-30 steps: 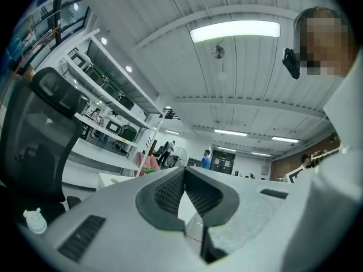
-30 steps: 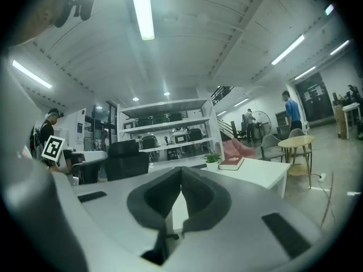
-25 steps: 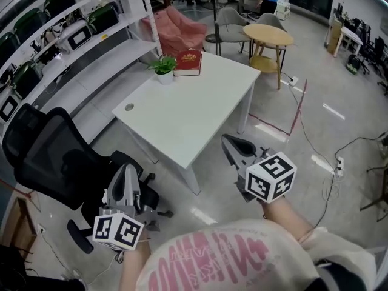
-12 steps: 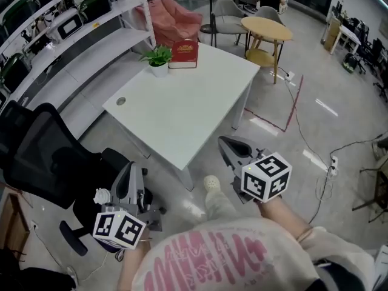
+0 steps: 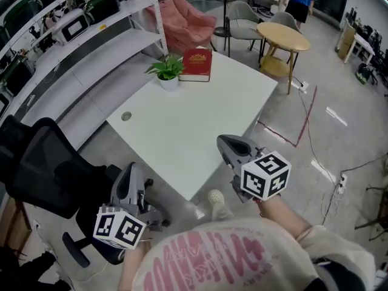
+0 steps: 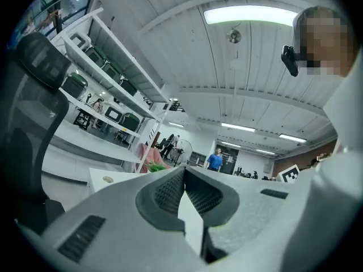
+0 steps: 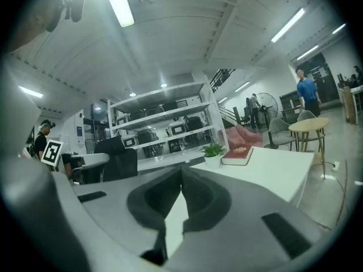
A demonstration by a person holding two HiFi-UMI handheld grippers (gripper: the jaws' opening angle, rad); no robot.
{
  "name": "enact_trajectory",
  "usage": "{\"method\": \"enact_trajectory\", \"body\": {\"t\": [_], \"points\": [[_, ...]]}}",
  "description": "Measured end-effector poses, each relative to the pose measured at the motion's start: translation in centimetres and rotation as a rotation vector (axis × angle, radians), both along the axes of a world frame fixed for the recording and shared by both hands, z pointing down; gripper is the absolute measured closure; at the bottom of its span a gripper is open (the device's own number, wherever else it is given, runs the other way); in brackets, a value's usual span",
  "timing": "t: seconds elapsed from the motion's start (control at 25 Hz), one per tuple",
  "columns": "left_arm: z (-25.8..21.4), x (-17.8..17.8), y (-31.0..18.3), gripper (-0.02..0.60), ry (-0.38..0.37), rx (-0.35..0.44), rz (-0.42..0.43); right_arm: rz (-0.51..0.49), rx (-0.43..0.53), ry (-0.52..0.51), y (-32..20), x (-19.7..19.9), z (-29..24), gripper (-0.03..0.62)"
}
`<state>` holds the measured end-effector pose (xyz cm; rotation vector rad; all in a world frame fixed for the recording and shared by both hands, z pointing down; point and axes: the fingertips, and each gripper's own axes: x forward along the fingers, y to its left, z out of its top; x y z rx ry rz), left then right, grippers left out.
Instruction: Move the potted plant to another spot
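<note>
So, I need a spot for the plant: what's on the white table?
A potted plant and a red book side by side at the far end, a round cap near the left edge. The right tongs hide some of the near edge.

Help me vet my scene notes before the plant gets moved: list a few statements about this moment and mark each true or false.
1. The potted plant stands on the white table, right beside the red book. True.
2. The right gripper is shut on the potted plant. False: its jaws are together on nothing, and the plant stands at the far end of the table.
3. The left gripper has its jaws together with nothing between them. True.
4. In the head view the black office chair stands to the right of the table. False: it stands to the left, near the left gripper.
</note>
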<state>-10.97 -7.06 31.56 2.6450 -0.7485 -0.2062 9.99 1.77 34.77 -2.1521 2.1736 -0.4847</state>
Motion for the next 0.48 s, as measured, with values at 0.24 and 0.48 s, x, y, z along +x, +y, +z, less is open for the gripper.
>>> {"method": "enact_trajectory", "body": {"t": [0.24,0.48], "points": [[-1.1,3.6,-6.0,0.578,0.007,0.002,-0.069,-0.065,0.008,0.023,-7.4,4.4,-1.2,0.588],[-1.9,5.7,-10.3,0.578,0.01,0.012,-0.148,-0.117,0.025,0.051,-13.0,8.2,-2.4,0.588]]}}
